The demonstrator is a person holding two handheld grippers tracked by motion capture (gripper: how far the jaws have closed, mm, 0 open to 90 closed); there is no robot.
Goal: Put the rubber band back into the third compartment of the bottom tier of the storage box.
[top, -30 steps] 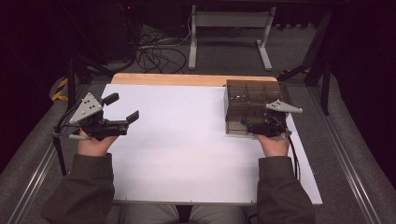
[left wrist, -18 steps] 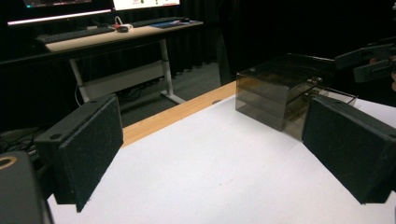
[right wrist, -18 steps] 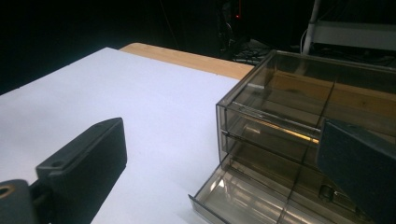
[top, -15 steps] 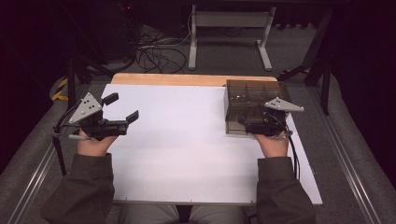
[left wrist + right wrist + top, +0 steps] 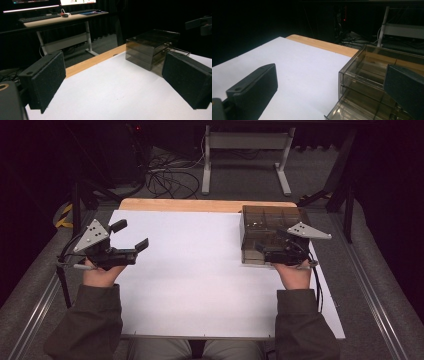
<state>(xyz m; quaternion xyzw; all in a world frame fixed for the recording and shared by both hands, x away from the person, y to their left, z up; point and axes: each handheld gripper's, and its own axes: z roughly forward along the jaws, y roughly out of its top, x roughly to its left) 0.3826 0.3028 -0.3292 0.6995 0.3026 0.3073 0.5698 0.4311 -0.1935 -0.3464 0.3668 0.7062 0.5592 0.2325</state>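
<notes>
The smoky drawer box (image 5: 272,232) sits between the right gripper's (image 5: 267,251) spread jaws; left gripper (image 5: 131,236) spread, empty.

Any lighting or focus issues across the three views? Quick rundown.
High view: white table sheet bright, surroundings nearly black, smoky drawer box dim against it. Left gripper view: left gripper pads soft-focus up close, box readable. Right gripper view: right gripper close to box, background black, slight reflections on its clear walls.

Drawer box (image 5: 372,85) cut off bottom-right in right gripper view; right gripper (image 5: 272,251) hides its front; contents too small.
</notes>
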